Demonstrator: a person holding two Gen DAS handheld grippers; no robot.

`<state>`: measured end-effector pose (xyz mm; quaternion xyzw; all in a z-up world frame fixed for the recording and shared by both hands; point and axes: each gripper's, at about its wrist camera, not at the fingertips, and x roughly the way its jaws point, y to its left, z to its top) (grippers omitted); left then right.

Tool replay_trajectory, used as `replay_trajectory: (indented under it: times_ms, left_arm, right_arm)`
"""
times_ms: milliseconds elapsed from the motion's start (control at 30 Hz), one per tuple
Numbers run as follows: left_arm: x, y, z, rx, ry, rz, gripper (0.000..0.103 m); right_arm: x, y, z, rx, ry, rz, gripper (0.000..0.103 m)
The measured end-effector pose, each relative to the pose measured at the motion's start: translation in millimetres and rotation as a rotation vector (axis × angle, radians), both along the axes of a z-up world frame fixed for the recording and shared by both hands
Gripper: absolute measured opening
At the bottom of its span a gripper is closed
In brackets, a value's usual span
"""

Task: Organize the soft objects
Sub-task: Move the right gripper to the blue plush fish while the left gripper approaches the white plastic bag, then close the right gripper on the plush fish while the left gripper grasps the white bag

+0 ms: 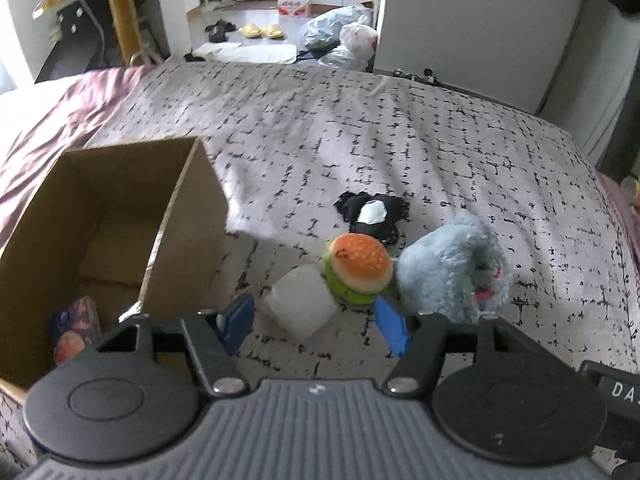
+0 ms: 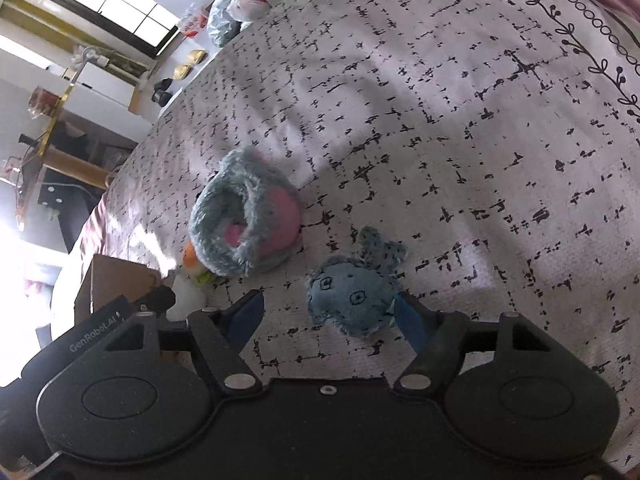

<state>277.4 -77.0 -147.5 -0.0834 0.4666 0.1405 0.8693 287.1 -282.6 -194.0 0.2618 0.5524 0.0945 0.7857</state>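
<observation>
Soft toys lie on the bed (image 1: 360, 128). Both my jaws are apart, gripping nothing: left around the squishy white block (image 1: 300, 306), right around the light blue whale (image 2: 354, 294). Squeeze their middles.

left wrist: down at bed (image 1: 360, 128) | right wrist: rolled (shares furry toy (image 1: 452, 272))

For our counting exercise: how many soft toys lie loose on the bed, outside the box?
3: a burger toy beside the white block, a furry grey-blue toy next to it, and a small blue whale nearer the right tongs. Others may be hidden.
</observation>
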Motion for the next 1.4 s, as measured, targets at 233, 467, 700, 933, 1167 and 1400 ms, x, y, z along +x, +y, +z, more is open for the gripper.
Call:
replay_trajectory:
  times_ms: [233,467,700,933,1167,1400]
  left_arm:
    - [6,-6,-19,0.03,0.025,0.031,0.052]
    - [6,-11,-34,0.117,0.02,0.044,0.051]
    - [14,-9,-50,0.155,0.042,0.061,0.051]
    - [19,-3,-54,0.136,0.03,0.069,0.044]
    - [12,-3,-43,0.091,0.008,0.056,0.041]
    - [-1,-9,-27,0.035,-0.03,0.028,0.041]
  right_arm:
    - [3,-1,-2,-0.005,0.004,-0.009,0.071]
    - [6,0,-5,0.01,0.01,0.003,0.071]
    - [9,1,-13,0.023,0.033,0.017,0.071]
    - [11,1,-20,0.008,0.034,0.026,0.053]
    - [8,-3,-23,0.034,0.035,0.03,0.007]
    - [3,-13,-13,0.045,0.0,-0.016,0.001]
